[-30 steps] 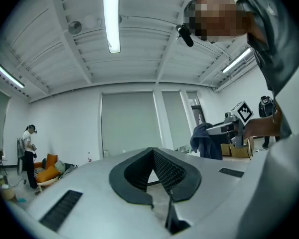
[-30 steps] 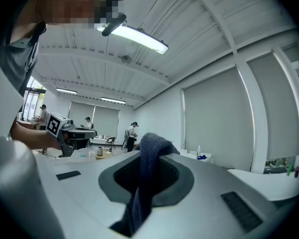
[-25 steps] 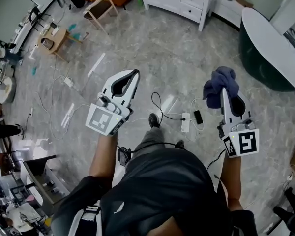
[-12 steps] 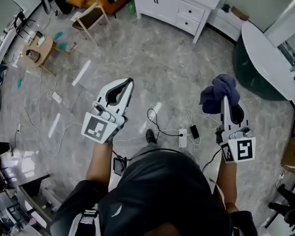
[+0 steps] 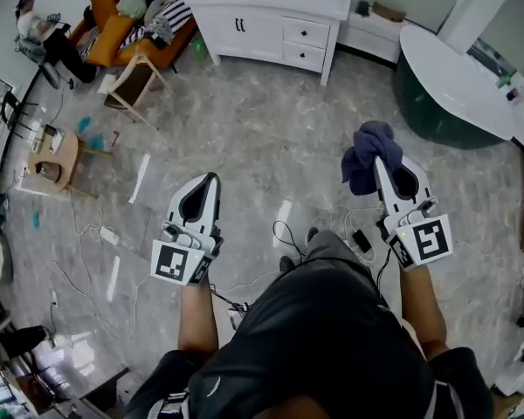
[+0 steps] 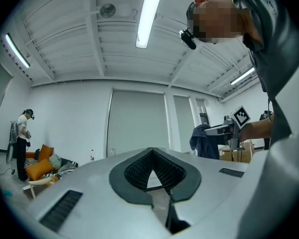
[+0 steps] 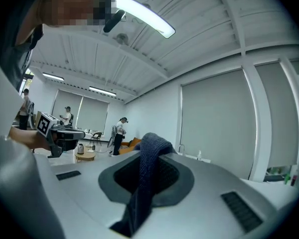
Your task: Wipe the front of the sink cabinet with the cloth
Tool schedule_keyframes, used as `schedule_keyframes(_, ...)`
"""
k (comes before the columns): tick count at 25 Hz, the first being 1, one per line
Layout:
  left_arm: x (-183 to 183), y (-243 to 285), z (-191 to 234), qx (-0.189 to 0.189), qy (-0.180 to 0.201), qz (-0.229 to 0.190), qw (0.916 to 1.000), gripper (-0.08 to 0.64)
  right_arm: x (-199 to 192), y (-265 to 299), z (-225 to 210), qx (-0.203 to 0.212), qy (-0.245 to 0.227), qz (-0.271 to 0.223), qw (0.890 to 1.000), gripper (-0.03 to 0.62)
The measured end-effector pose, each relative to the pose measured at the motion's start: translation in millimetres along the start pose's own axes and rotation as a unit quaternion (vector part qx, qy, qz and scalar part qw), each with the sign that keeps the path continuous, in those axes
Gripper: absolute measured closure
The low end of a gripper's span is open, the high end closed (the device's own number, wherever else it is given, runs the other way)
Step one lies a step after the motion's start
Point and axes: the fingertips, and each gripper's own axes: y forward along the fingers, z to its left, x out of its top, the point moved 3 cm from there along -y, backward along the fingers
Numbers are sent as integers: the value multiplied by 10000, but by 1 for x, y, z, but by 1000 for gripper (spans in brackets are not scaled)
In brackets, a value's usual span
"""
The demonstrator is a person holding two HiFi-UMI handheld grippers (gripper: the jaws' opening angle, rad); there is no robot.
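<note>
The white sink cabinet (image 5: 244,26) with doors and drawers stands against the far wall, well ahead of both grippers. A dark blue cloth (image 5: 367,154) hangs bunched from the tip of my right gripper (image 5: 380,162), which is shut on it. In the right gripper view the cloth (image 7: 148,171) drapes down between the jaws. My left gripper (image 5: 210,180) is held out over the marble floor, jaws shut with nothing in them. The left gripper view looks upward along those shut jaws (image 6: 150,153) and also catches the cloth (image 6: 203,142) at the right.
A dark green tub with a white rim (image 5: 450,94) sits at the right. A wooden chair (image 5: 138,81), an orange sofa piled with clothes (image 5: 122,24) and a small round table (image 5: 54,157) stand at the left. Cables and a power strip (image 5: 361,239) lie by the feet. A person (image 5: 42,35) sits far left.
The person has walked toward the cabinet, which now sits lower and fuller in view. Both grippers kept their pose; the cloth stays in the right one.
</note>
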Motion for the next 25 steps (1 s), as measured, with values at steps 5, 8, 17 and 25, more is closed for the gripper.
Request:
schedule_keyframes(5,-11,32,24,2,65,178,9998,557,-16,42,-30,-64,133,-16,9999,565)
schedule_keyframes(8,-17,63,43,5,88,155,9998,557,-24,75,-57,-46,235,-62,9997,565)
schedule_keyframes(17,-29,204,84,108,370,476,9981,557,-48,169,-168,93,569,-218,9981,565)
schedule_keyframes(25,-36,289,125,176,476,689,9963,557,-52,228,-219,156,699,-251,9971,565)
